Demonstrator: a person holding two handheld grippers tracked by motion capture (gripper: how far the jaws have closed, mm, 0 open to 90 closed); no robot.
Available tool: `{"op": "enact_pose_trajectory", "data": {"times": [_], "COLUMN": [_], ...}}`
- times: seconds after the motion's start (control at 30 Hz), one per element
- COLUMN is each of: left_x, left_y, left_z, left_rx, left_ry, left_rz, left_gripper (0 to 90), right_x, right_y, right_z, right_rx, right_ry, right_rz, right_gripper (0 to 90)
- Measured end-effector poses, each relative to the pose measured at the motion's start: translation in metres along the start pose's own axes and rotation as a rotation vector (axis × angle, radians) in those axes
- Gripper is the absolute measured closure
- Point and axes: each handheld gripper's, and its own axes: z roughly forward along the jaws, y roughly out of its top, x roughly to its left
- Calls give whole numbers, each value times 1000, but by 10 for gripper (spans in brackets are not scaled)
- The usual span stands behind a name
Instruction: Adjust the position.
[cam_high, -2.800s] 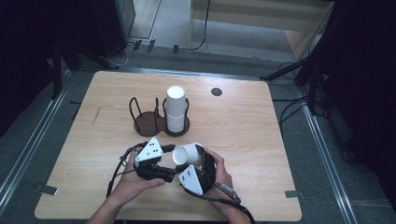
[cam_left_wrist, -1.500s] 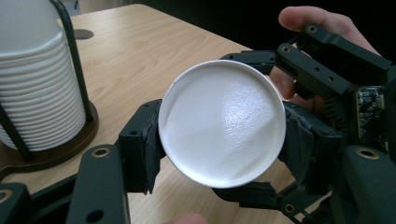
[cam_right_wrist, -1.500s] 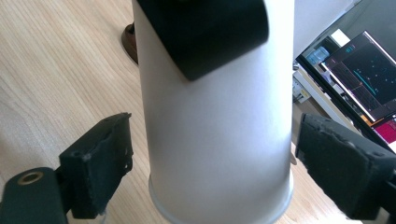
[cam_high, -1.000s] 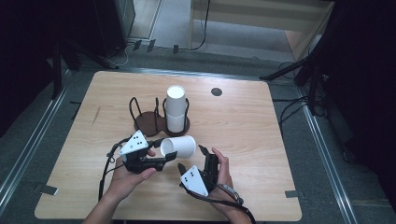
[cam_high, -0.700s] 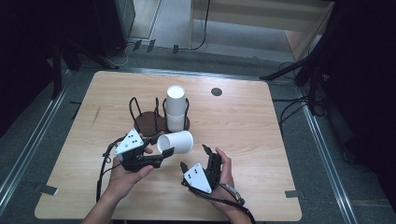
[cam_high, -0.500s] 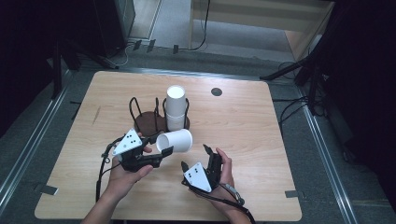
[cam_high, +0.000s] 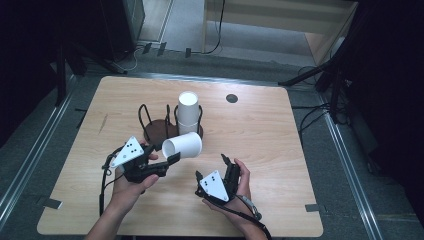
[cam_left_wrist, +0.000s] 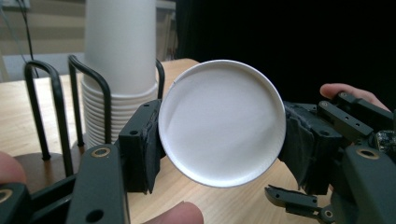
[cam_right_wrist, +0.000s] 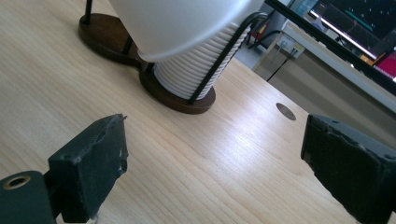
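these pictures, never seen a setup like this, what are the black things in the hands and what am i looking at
A person sits at a wooden table and holds a hand-operated two-jaw gripper in each hand; there is no robot arm. The high view looks down from above the person's side. The other two pictures come from small cameras riding on each gripper, looking along its black jaws.

The left gripper is shut on a white paper cup, held on its side. The left gripper view looks at that cup's flat bottom, clamped between the two jaws.

The right gripper is open, holding nothing, low over the table.

On the table stands a dark wire cup holder with two bays. One bay holds a stack of white cups; the other looks empty.
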Motion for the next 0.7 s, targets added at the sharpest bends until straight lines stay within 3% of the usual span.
{"op": "enact_pose_trajectory", "data": {"times": [0.1,0.23,0.33,0.5,0.7], "left_x": [1,2,3,4,3], "left_y": [2,2,1,-1,-3], "left_z": [-3,-6,-6,-5,-3], "left_rx": [-32,-69,-77,-91,-108], "left_ry": [8,34,41,45,37], "left_rz": [1,16,16,17,13], "left_gripper": [365,364,364,364,364], "right_x": [-5,-14,-20,-20,-19], "right_y": [3,10,15,23,26], "right_z": [0,-1,-1,-2,-5], "right_rx": [1,-12,-18,-25,-18], "right_ry": [-9,-11,-41,-51,-68], "right_rz": [25,106,155,185,260], "right_gripper": [69,71,75,90,123]}}
